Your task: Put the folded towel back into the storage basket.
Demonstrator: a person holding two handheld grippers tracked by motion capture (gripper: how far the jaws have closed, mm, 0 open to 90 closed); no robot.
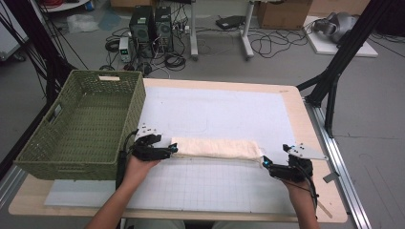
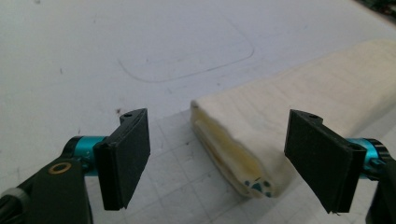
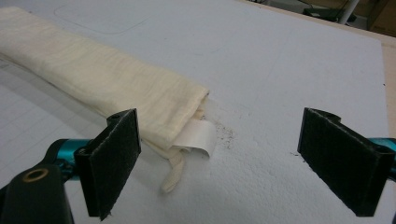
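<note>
Folded cream cloth (image 1: 217, 148) lies flat on white mat (image 1: 224, 112), just right of green woven basket (image 1: 83, 125). Left gripper (image 1: 173, 150) at cloth's left end, jaws wide apart, gripping nothing. Right gripper (image 1: 264, 163) at cloth's right end, jaws wide, empty; white label (image 3: 197, 136) sticks out there.

The folded cloth (image 2: 299, 112) runs off the left gripper view's right edge, its far end cut off.

Green woven basket (image 1: 81, 126) at table's (image 1: 313, 143) left end, white gridded mat (image 1: 224, 114), computer towers (image 1: 150, 26) on floor behind
</note>
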